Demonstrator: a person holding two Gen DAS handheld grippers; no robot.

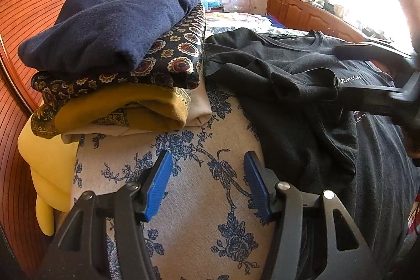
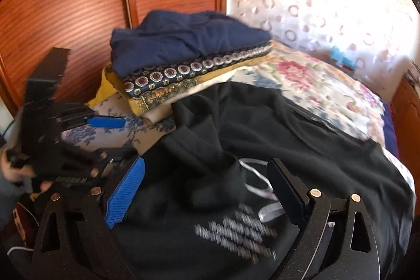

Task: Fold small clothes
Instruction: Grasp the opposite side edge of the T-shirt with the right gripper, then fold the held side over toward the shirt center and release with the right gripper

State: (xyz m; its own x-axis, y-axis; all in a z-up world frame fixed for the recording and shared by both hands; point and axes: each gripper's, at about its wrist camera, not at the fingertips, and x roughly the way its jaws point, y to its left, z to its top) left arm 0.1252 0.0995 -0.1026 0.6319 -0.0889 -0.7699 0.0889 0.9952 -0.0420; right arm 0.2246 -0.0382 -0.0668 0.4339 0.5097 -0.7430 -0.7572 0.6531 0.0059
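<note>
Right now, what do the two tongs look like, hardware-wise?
Both match: black angular linkage frames with triangular cutouts and round metal pivot pins. The left tongs and right tongs each carry ribbed blue pads on the fingers. No cables or markings are visible on either.

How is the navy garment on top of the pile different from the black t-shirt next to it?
The navy garment is folded into a compact bundle; the black t-shirt lies spread out and rumpled, one sleeve turned over its body. The navy garment rests on top of the stack of folded clothes; the black t-shirt lies directly on the floral bedspread. The navy one looks plain; the black one carries white lettering. Neither is gripped.
</note>
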